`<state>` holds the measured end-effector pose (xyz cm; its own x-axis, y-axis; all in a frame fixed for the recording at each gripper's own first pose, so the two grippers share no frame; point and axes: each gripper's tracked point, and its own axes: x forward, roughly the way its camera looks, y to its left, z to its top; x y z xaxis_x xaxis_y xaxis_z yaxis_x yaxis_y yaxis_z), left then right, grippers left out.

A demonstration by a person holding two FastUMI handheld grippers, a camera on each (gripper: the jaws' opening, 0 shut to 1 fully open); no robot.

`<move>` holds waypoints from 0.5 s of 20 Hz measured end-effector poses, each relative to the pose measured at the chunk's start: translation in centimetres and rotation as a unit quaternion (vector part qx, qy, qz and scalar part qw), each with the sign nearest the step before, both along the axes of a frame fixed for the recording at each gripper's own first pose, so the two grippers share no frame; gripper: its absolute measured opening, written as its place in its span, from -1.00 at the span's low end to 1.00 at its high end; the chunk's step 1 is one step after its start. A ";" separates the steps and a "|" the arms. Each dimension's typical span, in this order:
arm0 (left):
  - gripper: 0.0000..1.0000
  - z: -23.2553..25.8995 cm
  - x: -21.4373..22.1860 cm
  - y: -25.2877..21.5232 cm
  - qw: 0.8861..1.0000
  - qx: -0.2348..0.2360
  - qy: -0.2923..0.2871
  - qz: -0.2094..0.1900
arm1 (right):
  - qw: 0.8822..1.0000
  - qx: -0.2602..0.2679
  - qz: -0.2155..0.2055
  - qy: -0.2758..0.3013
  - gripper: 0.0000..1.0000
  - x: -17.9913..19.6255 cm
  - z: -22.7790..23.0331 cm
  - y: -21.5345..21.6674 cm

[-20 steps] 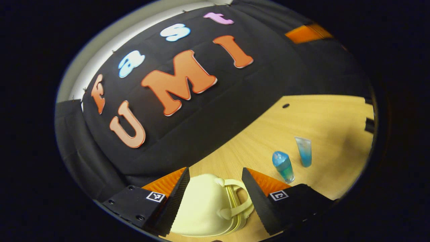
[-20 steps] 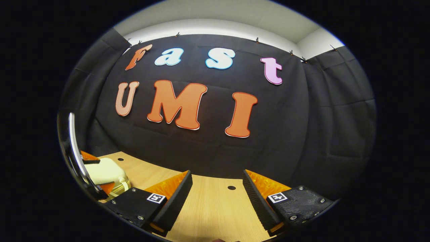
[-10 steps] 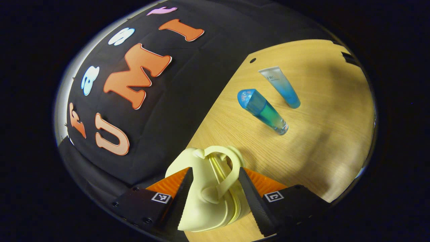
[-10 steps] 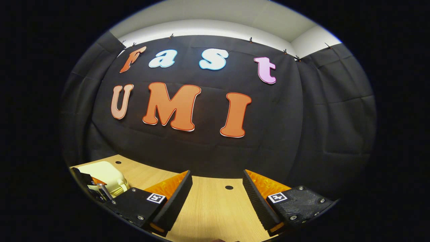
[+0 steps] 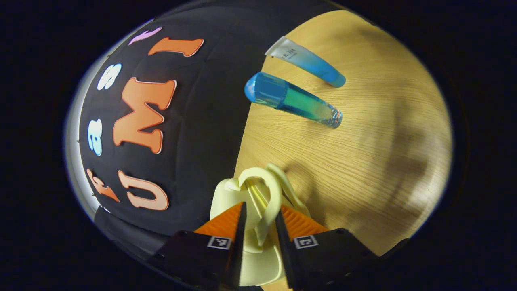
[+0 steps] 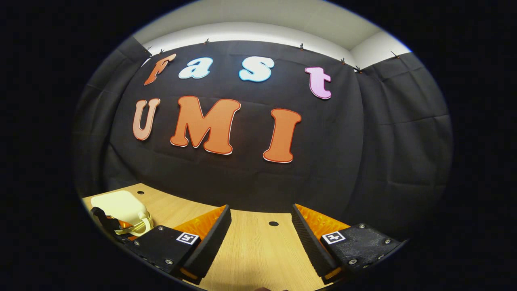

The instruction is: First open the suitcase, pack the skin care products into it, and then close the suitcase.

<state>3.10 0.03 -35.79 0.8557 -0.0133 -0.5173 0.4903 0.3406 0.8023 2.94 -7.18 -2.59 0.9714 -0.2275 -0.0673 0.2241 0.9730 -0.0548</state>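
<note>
A small pale-yellow suitcase [image 5: 230, 198] lies on the wooden table [image 5: 383, 161], lid down. My left gripper [image 5: 260, 210] is shut on the suitcase's looped handle [image 5: 270, 194], one finger on each side of it. Beyond it lie a blue-green bottle [image 5: 293, 102] and a clear-to-blue tube [image 5: 307, 61], both on their sides. In the right gripper view, my right gripper [image 6: 260, 214] stands open over bare table [image 6: 250, 250], nothing between its fingers. The suitcase [image 6: 117, 204] sits at far left there, with the left gripper [image 6: 109, 221] at its handle.
The black cloth wall rises right behind the table's far edge. A small round hole [image 6: 273, 223] in the tabletop lies just past my right gripper's fingers. Open tabletop spreads to the right of the bottle and tube in the left gripper view.
My left gripper has rolled, moved in over the suitcase and shut its fingers on the handle. The right gripper has barely moved.
</note>
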 end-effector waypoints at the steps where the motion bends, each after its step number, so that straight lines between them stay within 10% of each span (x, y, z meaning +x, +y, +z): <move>1: -0.34 0.2 -0.5 -0.1 1.000 -0.004 0.001 -0.001 | 1.000 0.000 -0.002 0.000 0.91 0.0 0.0 -0.1; 3: -0.84 1.2 -0.3 0.4 0.999 -0.037 -0.001 0.007 | 1.000 -0.001 -0.004 0.000 0.90 0.0 0.1 -0.2; 10: -0.84 8.2 1.5 4.3 0.968 -0.234 -0.013 0.095 | 1.000 -0.004 0.005 0.008 0.90 1.1 -0.3 2.1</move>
